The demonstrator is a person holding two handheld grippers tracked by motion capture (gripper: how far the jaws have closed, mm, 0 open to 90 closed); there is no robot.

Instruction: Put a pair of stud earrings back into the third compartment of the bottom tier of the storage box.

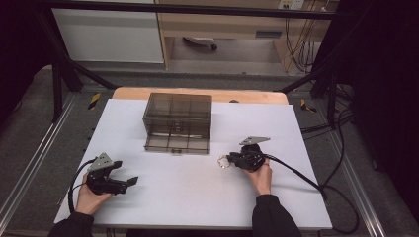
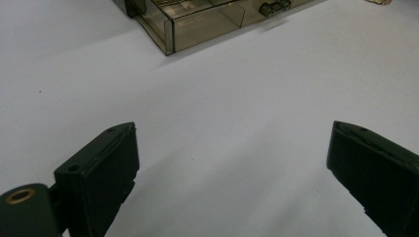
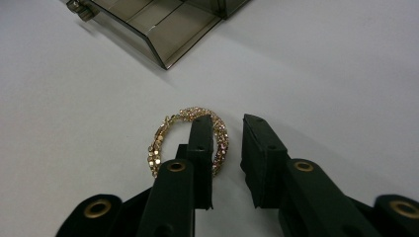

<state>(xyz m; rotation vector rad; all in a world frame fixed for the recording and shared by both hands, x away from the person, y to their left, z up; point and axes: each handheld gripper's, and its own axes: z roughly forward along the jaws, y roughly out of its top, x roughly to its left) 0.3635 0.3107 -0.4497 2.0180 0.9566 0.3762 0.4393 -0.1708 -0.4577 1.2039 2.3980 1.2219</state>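
In the high view, the left claw (image 1: 129, 181) rests on the white table (image 1: 197, 197) near its front left corner, held by the person's left hand (image 1: 89, 197). The right claw (image 1: 231, 159) lies well to its right, with a gold bracelet (image 1: 223, 162) at its tip. A smoky clear drawer box (image 1: 178, 122) stands beyond both claws.

In the left gripper view, the left claw (image 2: 232, 163) gapes wide with nothing between its jaws; the box (image 2: 207, 19) sits ahead.

In the right gripper view, the right claw (image 3: 228, 129) is parted narrowly. 1 jaw sits inside the bracelet (image 3: 163, 143) ring, the other just outside it, the beaded band between them, not yet pinched
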